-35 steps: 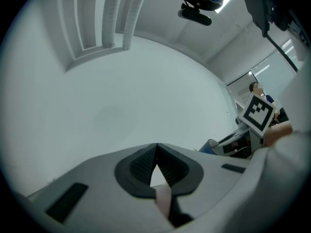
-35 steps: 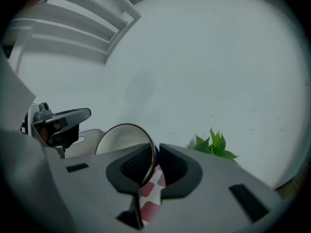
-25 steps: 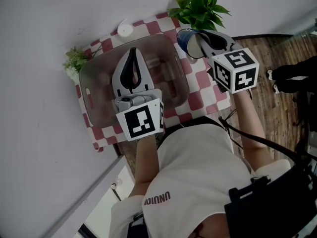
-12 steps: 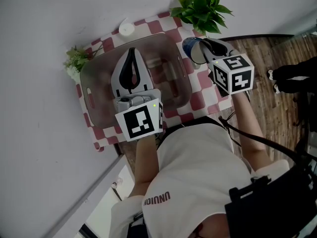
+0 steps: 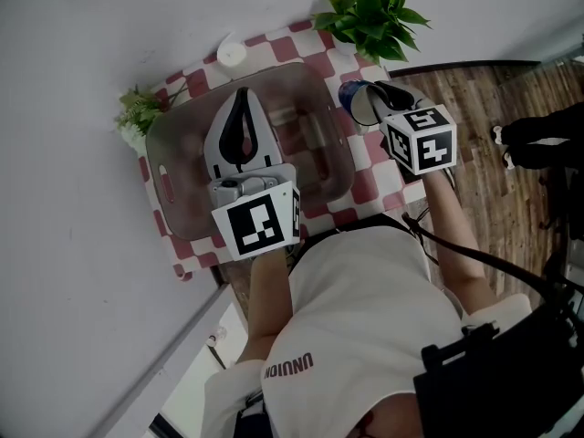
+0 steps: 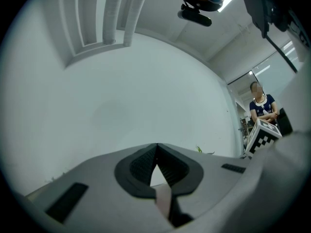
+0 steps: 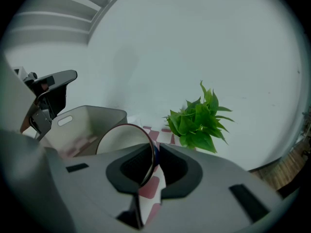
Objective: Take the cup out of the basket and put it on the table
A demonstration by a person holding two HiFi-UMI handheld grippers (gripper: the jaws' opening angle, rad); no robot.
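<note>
A blue cup (image 5: 352, 99) with a white inside hangs just right of the grey see-through basket (image 5: 178, 185), over the red-and-white checked table (image 5: 372, 149). My right gripper (image 5: 372, 95) is shut on its rim; in the right gripper view the cup (image 7: 122, 140) wall is pinched between the jaws of the right gripper (image 7: 151, 158), with its mouth tilted toward the basket (image 7: 85, 120). I cannot tell whether the cup touches the cloth. My left gripper (image 5: 243, 99) hovers over the basket, shut and empty; in its own view the left gripper (image 6: 156, 148) faces a bare wall.
A leafy green plant (image 5: 370, 15) stands at the table's far right corner, close behind the cup. A smaller plant (image 5: 137, 112) and a small white round object (image 5: 230, 55) sit beyond the basket. Wooden floor (image 5: 511, 89) lies to the right. A person (image 6: 262, 108) stands in the background.
My right gripper has carried the cup a little lower and nearer along the basket's right side. The left gripper has stayed over the basket.
</note>
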